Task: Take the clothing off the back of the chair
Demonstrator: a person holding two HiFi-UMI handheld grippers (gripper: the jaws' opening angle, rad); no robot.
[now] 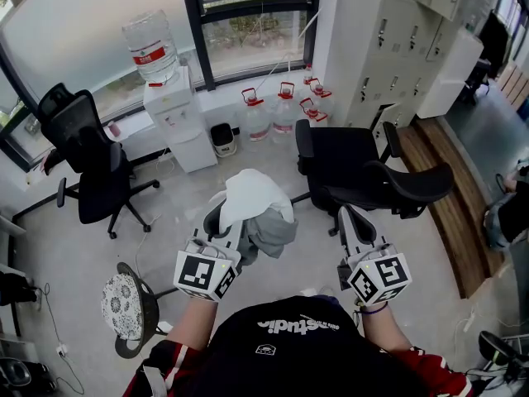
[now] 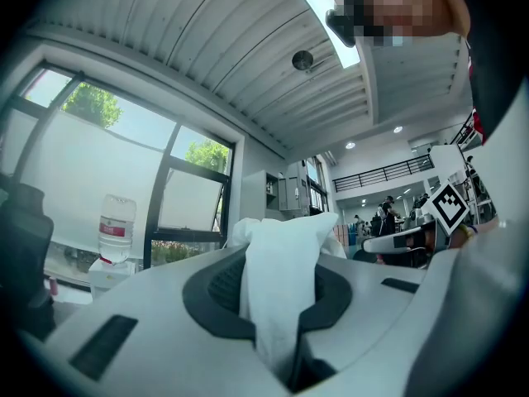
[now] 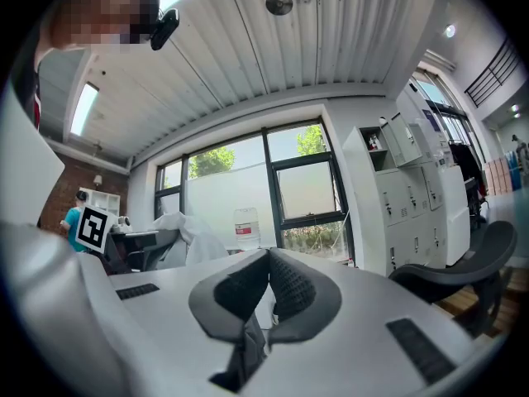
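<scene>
**Clothing held up in the left claw, away from the chair**

From the head view I see both of my claws held out level in front of me, over a pale tiled floor [image 1: 165, 222]. The left claw [image 2: 278, 288] is closed narrow on the clothing [image 1: 248, 198]. In the left gripper view a fold of white fabric is pinched between the two dark pads and rises in a bunch above them. In the head view the bundle sits just left of centre frame, white on top with a grey part hanging at its lower right. It hangs in the air on the claw and touches no furniture.

The black office chair [image 1: 355, 168] stands right of centre, apart from the bundle, and I see nothing draped on its backrest [image 1: 413, 184].

The right claw [image 3: 266, 259] is at the lower right of the head view, just below that chair. In the right gripper view its pads meet at the tips. A dark strip shows low in the gap behind them, and I cannot tell what it is. I see nothing gripped at the tips.

A water dispenser [image 1: 178, 114] with an upturned bottle [image 1: 150, 48] stands under the windows in the upper left of the head view. Several water jugs [image 1: 281, 110] line the wall near it. A second black chair [image 1: 87, 151] is at far left. A stool with a patterned cushion [image 1: 122, 304] is at the lower left, and pale lockers [image 1: 405, 48] fill the upper right.
</scene>
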